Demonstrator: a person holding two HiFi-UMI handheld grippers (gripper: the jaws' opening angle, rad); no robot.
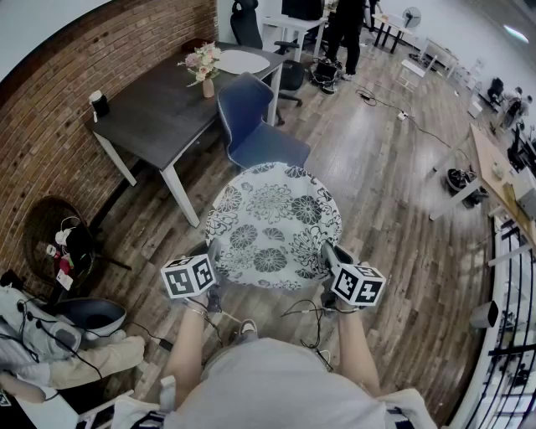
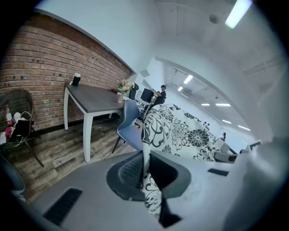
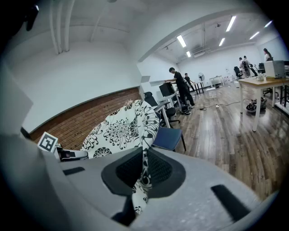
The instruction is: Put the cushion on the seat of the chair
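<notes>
A round white cushion (image 1: 274, 224) with black flower print hangs in the air between both grippers. My left gripper (image 1: 213, 254) is shut on its left edge, and my right gripper (image 1: 327, 254) is shut on its right edge. In the left gripper view the cushion (image 2: 180, 133) edge runs down between the closed jaws; the right gripper view shows the cushion (image 3: 119, 131) pinched the same way. A blue chair (image 1: 255, 130) stands just beyond the cushion, tucked beside the dark table; its seat (image 1: 270, 152) is partly hidden by the cushion.
A dark table (image 1: 172, 105) with white legs stands along the brick wall, bearing a flower vase (image 1: 207, 81) and a black cup (image 1: 100, 104). A wicker chair (image 1: 52, 236) with items sits at left. Cables (image 1: 306, 314) lie on the wood floor. A person (image 1: 346, 25) stands far back.
</notes>
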